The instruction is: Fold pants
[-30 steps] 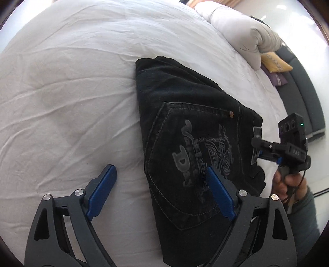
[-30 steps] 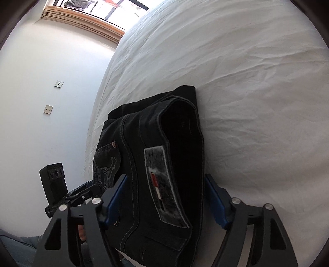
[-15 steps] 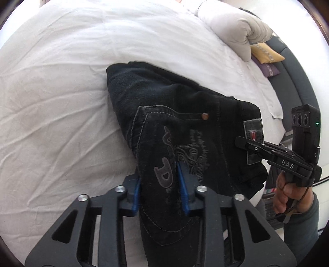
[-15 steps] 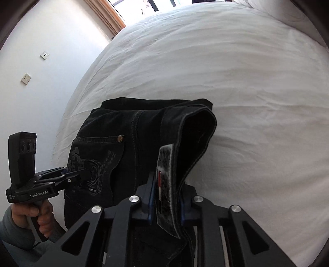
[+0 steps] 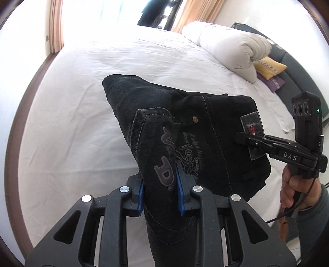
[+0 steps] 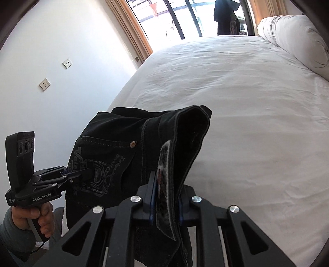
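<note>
Black jeans [image 5: 205, 131], folded, hang above the white bed [image 5: 86, 98], the left gripper [image 5: 160, 184] pinching the embroidered back pocket and the right gripper [image 6: 165, 197] pinching the waistband patch.

A right gripper [image 6: 165, 197] clamps the waistband edge of black jeans [image 6: 115, 156], its blue pads pressed on the grey brand patch [image 6: 164, 180]. The jeans hang lifted above a white bed [image 6: 246, 102]. At lower left, a left gripper [image 6: 76, 174], held by a hand [image 6: 30, 217], grips the embroidered back pocket. A rolled white duvet [image 6: 294, 39] lies upper right; a bright window [image 6: 185, 18] behind.
</note>
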